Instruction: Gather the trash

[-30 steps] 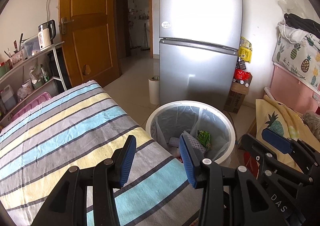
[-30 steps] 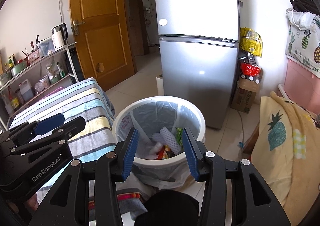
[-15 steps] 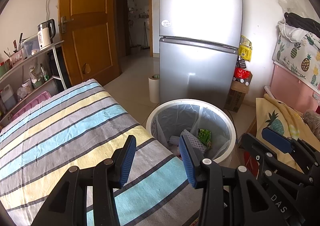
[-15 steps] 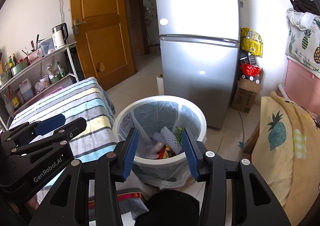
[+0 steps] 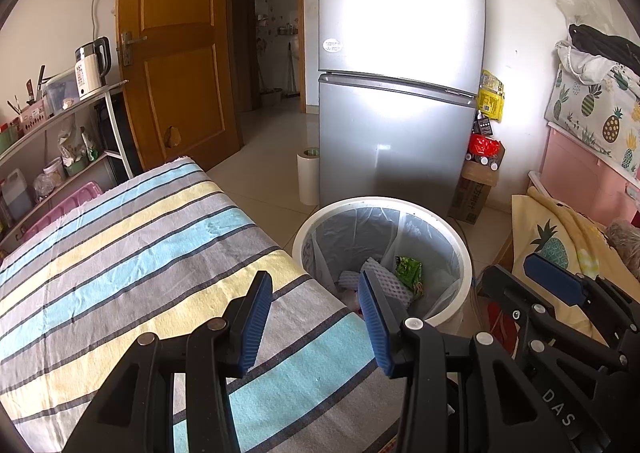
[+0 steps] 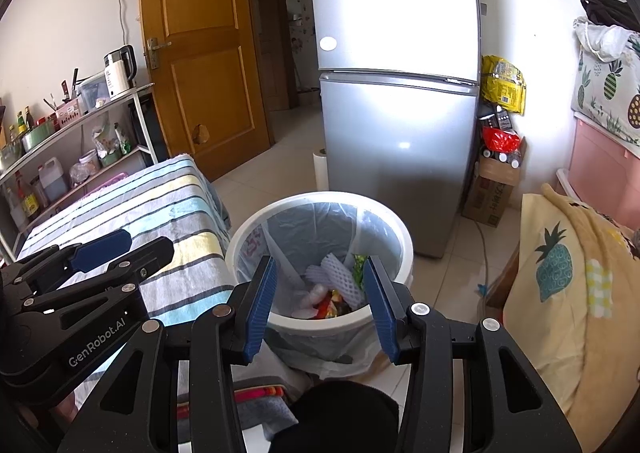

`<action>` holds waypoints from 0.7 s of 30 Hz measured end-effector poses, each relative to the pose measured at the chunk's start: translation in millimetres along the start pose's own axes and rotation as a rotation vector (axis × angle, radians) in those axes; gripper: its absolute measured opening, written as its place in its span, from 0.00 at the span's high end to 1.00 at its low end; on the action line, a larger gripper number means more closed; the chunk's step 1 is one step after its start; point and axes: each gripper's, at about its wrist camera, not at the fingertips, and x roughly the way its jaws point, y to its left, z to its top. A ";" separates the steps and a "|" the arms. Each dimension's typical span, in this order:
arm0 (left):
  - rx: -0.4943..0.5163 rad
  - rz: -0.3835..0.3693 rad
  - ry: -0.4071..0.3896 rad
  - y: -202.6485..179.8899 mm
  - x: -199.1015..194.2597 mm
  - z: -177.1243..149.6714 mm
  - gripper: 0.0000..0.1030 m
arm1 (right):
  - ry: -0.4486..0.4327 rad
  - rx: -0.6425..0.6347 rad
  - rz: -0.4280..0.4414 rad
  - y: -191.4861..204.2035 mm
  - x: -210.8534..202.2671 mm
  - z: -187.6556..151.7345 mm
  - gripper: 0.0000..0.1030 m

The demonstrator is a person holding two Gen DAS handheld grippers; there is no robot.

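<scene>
Both grippers held side by side, angled downward toward the floor area in front of the refrigerator (image 5: 400,93). Left gripper (image 5: 316,317): fingers (image 5: 252,323) parted to a moderate gap, nothing between the blue pads; it hangs above the near corner of the desk (image 5: 120,253), which is covered in a striped cloth of blue, yellow and grey. Right gripper (image 6: 320,305): fingers (image 6: 260,305) likewise parted, nothing held; through the gap the trash bin is visible. Trash bin (image 6: 320,329): white, round, lined with a translucent bag, standing on the tiled floor just beside the desk corner and in front of the refrigerator. Trash (image 6: 336,285) lies inside the bin: white foam netting, a green wrapper, red and orange scraps. From the left wrist view the same bin (image 5: 460,245) shows beyond the right-hand finger, with foam netting and green wrapper in its bottom. The desk surface in view carries no loose items. A paper roll (image 5: 308,177) stands on the floor beside the refrigerator. Shelf unit (image 6: 80,133) with kettle and bottles along the left wall; wooden door (image 6: 200,53) behind. Pineapple-print blanket (image 6: 568,285) at right.
</scene>
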 end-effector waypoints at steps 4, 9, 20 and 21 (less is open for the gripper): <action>0.000 0.001 0.002 0.5 -0.2 -0.5 0.56 | 0.003 -0.001 0.001 -0.5 0.9 -0.1 0.55; -0.002 -0.002 0.003 1.1 -0.1 -1.1 0.56 | 0.001 -0.002 0.000 -1.3 0.7 0.2 0.55; 0.002 -0.004 0.004 1.6 -0.1 -1.2 0.56 | 0.001 -0.001 0.003 -1.3 0.2 0.3 0.55; 0.001 -0.004 0.005 1.7 -0.4 -1.0 0.56 | 0.000 -0.002 0.001 -0.9 0.4 0.6 0.55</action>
